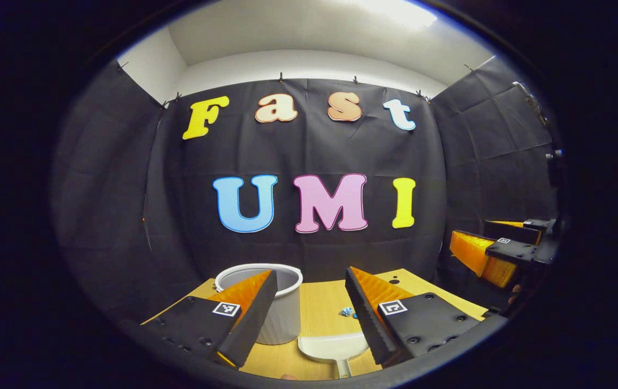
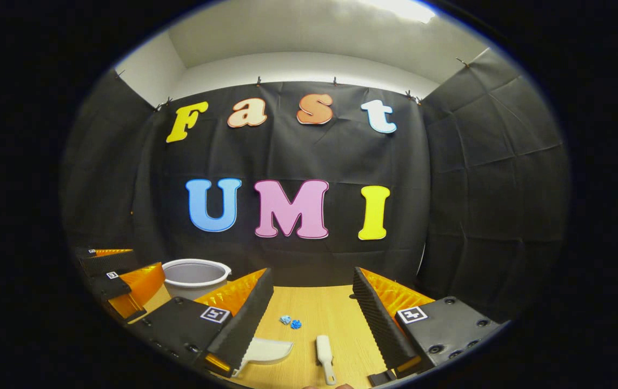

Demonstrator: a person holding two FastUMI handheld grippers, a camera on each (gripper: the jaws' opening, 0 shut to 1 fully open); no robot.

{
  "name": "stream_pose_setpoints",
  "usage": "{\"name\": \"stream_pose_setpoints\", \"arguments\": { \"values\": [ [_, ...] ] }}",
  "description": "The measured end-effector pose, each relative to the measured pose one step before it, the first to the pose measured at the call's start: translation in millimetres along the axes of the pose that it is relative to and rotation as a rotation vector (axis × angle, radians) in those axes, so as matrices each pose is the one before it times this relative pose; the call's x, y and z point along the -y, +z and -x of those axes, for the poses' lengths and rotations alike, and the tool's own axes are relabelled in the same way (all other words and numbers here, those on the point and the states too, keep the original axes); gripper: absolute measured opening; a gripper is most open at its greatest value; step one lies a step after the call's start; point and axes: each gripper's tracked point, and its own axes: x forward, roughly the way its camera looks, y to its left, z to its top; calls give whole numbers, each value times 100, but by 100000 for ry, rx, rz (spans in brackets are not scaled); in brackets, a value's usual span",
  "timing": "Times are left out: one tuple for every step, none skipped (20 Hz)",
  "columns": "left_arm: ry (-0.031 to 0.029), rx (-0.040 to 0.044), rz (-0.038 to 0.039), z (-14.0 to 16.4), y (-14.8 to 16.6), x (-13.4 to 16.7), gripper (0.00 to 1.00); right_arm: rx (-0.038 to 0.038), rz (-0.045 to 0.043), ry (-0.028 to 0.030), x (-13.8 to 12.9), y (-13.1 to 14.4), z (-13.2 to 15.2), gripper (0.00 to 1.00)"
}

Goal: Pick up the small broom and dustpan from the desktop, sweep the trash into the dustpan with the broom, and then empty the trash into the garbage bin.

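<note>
On the pale wooden desktop [image 2: 319,313] a white plastic dustpan [image 2: 265,350] lies flat, with a small white broom [image 2: 325,351] just to its right, handle toward the camera in the right gripper view; the two lie close together but apart. A little farther back sit small blue scraps of trash [image 2: 290,322], crumpled and near each other, between the tools and the black cloth wall. A white round plastic garbage bin [image 2: 196,276] stands upright toward the left rear of the desktop. Both grippers hang above the surface with nothing in them. The right gripper [image 2: 311,319] has its fingers spread wide, the trash and broom showing in the gap between them. The left gripper [image 1: 311,308] is likewise spread wide in the left gripper view, with the dustpan [image 1: 336,346] low between its fingers, the bin [image 1: 281,302] partly behind its left finger and the blue scraps [image 1: 347,312] beside its right finger. Each gripper also shows at the edge of the other's view, held well off to the side.
</note>
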Motion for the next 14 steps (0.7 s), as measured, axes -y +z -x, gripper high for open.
{"name": "stream_pose_setpoints", "arguments": {
  "values": [
    [-228,-411,297,-35,34,94,76,-184,6,-247,97,-108,-16,96],
    [-40,-446,487,173,-1,140,76,-986,425,196,44,-231,48,90],
    [286,-111,137,58,145,26,75,-1097,-33,222,61,-337,68,90],
    [401,328,-280,153,255,39,76,-1356,-495,611,-93,-287,43,96],
    [60,931,-691,143,452,118,76,-1091,-622,683,-155,-81,99,96],
    [-392,1171,-825,114,298,213,76,115,-724,1087,-228,181,129,90],
    [-618,877,-679,150,293,254,76,747,-36,734,-246,318,99,96],
    [-163,-88,-488,219,-109,152,76,1176,805,489,-129,419,88,90],
    [120,-457,-132,86,-62,15,76,1469,1264,593,-146,271,59,96],
    [-98,35,396,246,-46,88,76,1309,1336,610,-192,371,89,96],
    [-248,217,524,120,178,163,75,672,911,488,-97,89,55,96],
    [67,75,505,176,-88,3,76,154,209,531,-184,60,23,96],
    [173,-54,435,136,3,-37,76,170,-57,268,-25,10,38,96],
    [250,-374,647,112,-216,-43,75,91,29,-249,42,77,102,96]
  ]
}}
